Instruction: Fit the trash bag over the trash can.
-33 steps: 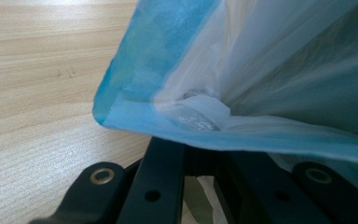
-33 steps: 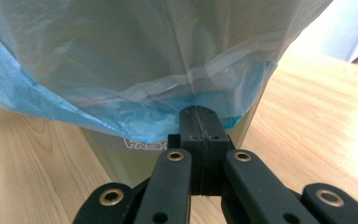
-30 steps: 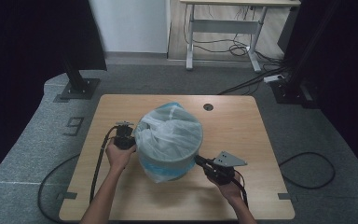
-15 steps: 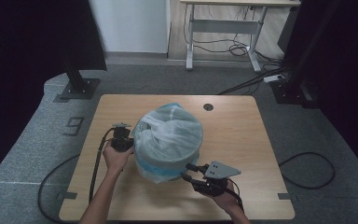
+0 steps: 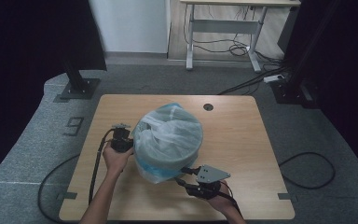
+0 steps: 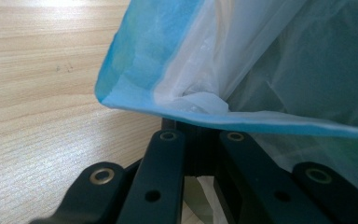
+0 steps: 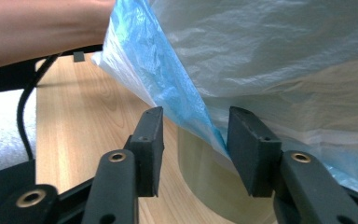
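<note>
Overhead, bag [image 5: 168,140] hides both grips; close views show left gripper [image 6: 200,140] clamping its hem, right gripper [image 7: 193,135] parted astride it.

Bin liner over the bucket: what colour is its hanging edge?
Translucent light blue on the bin liner, clearest in the right gripper view.

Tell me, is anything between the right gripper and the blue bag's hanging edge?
Nothing visible. The right gripper stands open with the blue bag's hanging edge already in the gap between its jaws, the bin's wall behind.
</note>
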Demonstrator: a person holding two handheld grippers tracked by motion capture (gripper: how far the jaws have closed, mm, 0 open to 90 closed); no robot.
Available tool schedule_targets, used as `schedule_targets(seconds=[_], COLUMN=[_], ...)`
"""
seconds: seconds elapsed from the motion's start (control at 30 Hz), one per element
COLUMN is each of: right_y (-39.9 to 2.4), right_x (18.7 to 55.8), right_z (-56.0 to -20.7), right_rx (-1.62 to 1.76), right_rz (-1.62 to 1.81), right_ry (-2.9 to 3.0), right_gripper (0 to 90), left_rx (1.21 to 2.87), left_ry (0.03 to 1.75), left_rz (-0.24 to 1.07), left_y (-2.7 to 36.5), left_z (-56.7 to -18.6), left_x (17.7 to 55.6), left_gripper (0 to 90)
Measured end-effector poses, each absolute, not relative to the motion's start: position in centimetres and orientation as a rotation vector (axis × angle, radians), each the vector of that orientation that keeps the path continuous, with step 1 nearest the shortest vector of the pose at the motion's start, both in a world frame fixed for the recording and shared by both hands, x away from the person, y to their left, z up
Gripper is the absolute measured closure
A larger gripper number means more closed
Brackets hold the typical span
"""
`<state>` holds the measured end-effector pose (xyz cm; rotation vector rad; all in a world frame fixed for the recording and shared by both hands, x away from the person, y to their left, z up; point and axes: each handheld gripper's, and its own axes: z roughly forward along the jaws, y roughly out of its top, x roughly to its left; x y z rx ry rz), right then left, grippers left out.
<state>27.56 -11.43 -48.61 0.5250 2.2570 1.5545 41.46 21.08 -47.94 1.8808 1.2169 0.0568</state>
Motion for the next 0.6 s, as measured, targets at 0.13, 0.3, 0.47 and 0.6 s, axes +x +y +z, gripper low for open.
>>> schedule_targets(seconds=[0.13, 0.3, 0.47, 0.6], right_y=[-10.8, -11.0, -12.6, -13.9], right_x=[27.5, 27.7, 28.1, 28.2], right_z=[-48.8, -48.9, -49.2, -49.7], right_rx=[0.521, 0.546, 0.635, 0.689], right_rz=[1.477, 1.49, 1.62, 1.648], right_ry=[2.263, 2.257, 2.24, 2.218], right_gripper=[76.8, 89.0, 89.1, 89.2], left_rx=[1.88, 1.879, 1.875, 1.877], left_ry=[1.216, 1.216, 1.215, 1.215], left_rz=[0.057, 0.056, 0.06, 0.06], left_y=[21.1, 21.2, 21.4, 21.4], left_z=[-47.9, -47.9, -47.8, -47.8], left_x=[41.5, 41.4, 41.3, 41.2], left_gripper=[89.9, 89.9, 89.9, 89.9])
